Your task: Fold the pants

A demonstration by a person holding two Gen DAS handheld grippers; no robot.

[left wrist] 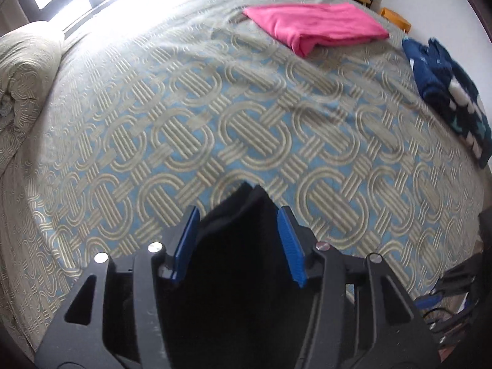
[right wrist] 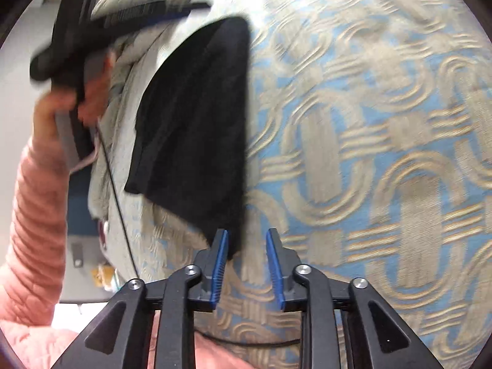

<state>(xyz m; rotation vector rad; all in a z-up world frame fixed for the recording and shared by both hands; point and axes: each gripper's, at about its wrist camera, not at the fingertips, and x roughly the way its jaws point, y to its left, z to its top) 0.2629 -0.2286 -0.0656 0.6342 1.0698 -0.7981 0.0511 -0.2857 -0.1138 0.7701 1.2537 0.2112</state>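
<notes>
Right wrist view: folded black pants (right wrist: 196,129), a compact dark rectangle on the patterned bed (right wrist: 384,153), occupying centre-left of the frame, long axis running from upper right down toward the lower centre. Its lower corner reaches down to the right gripper (right wrist: 246,261), lying against the inner face of the left blue finger pad (right wrist: 220,264); the right pad stands clear of the cloth, so the fingers are narrowly parted and not pinching. The person's hand (right wrist: 58,104), pink quilted sleeve (right wrist: 33,215) below it, holds the other tool in the upper left, beyond the far end of the pants. Left wrist view: left gripper (left wrist: 236,240) at lower centre, fingers set moderately wide, black cloth filling the gap between them and peaking just past the tips; whether the pads touch it cannot be told. Judgement: both grippers sit at opposite ends of the bundle, the fold looking complete. Other items: pink folded garment (left wrist: 316,24) upper centre, dark blue garment (left wrist: 446,92) right edge, both well apart from the pants.
</notes>
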